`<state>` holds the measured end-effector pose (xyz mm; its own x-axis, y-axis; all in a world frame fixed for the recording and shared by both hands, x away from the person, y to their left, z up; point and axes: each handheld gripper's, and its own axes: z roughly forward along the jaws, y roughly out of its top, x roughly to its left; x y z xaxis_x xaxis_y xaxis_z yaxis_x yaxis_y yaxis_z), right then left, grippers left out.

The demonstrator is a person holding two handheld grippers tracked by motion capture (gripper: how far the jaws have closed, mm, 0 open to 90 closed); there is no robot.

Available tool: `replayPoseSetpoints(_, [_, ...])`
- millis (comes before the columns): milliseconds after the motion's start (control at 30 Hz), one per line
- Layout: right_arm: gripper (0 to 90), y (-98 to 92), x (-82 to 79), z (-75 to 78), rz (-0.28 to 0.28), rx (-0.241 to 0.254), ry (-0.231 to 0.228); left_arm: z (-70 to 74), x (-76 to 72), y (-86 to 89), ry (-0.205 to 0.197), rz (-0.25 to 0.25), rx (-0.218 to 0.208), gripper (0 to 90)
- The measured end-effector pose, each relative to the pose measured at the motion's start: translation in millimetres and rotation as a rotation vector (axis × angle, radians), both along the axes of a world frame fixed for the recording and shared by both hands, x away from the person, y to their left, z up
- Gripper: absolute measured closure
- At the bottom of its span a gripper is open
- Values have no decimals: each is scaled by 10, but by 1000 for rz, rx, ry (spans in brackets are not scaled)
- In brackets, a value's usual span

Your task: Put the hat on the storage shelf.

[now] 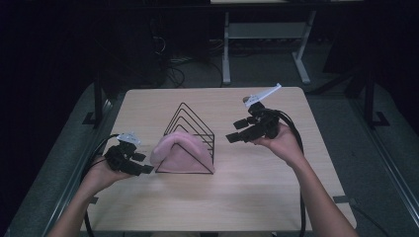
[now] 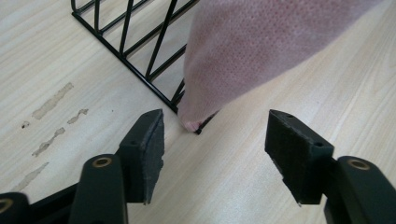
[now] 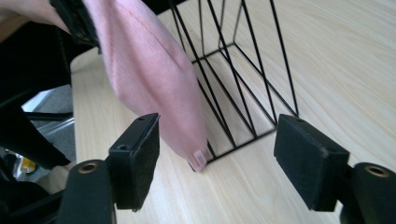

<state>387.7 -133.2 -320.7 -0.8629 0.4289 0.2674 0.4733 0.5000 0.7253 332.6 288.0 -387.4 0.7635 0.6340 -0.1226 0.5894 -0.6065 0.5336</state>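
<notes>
A pink cloth (image 1: pixel 179 150) hangs over the front of a black wire triangular rack (image 1: pixel 191 121) that stands on the wooden table (image 1: pixel 257 197). My left gripper (image 1: pixel 143 164) is just left of the cloth, open, nothing between its pads. In the left gripper view the cloth's corner (image 2: pixel 191 122) lies at the rack's base wire (image 2: pixel 135 70), a little ahead of the open left gripper (image 2: pixel 215 135). My right gripper (image 1: pixel 236 131) hovers right of the rack, open and empty. In the right gripper view the cloth (image 3: pixel 149 70) drapes down the rack (image 3: pixel 243 74) ahead of the right gripper (image 3: pixel 217 140).
Bare wood spreads in front of and to the right of the rack. Pale smears (image 2: pixel 51 100) mark the tabletop left of the rack. Beyond the table's far edge stand the legs of a white desk frame (image 1: pixel 226 49) on a dark floor.
</notes>
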Motion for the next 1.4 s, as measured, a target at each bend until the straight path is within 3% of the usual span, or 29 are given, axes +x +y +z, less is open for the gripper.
replayPoseSetpoints(467, [278, -341, -76, -187, -90, -35, 21, -4, -92, 20, -19, 5, 11, 281])
replayPoseSetpoints(800, [279, -545, -142, -260, -137, -37, 29, -8, -139, 67, -32, 23, 3, 277])
replayPoseSetpoints(1400, [282, -954, -383, -584, -222, -41, 72, -70, -204, 128, -33, 47, -1, 276])
